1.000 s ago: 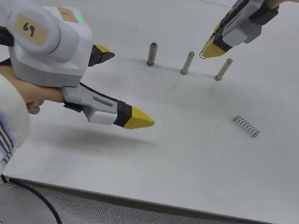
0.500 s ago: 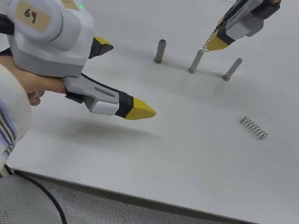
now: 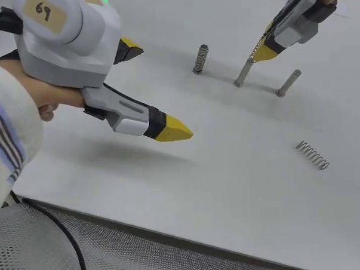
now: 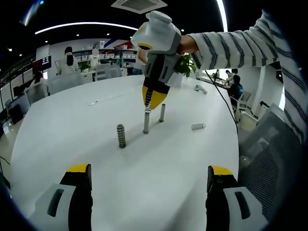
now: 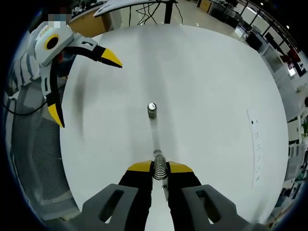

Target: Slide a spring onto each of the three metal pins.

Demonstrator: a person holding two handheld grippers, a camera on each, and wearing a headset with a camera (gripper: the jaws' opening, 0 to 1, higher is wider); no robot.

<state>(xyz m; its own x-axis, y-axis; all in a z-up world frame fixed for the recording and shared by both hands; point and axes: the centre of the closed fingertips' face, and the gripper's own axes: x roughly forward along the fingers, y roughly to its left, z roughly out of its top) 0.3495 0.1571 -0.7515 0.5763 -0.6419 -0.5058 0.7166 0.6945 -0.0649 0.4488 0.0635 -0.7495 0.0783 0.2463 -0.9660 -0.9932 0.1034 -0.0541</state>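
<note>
Near the worktop's (image 3: pixel 230 198) front edge the left gripper (image 3: pixel 153 91) hovers with its jaws spread wide and empty. A loose spring (image 3: pixel 312 155) lies toward the right edge. Farther back stand the left pin (image 3: pixel 203 48), which wears a fitted spring (image 3: pixel 199 61), the middle pin (image 3: pixel 243 72) and the right pin (image 3: pixel 288 82). The right gripper (image 3: pixel 261 54) pinches a second spring (image 5: pixel 160 169) that seems to touch the top of the middle pin.

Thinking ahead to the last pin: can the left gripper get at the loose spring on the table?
Probably yes: the left gripper is open and empty, with bare table between it and the loose spring; the right gripper works farther back.
</note>
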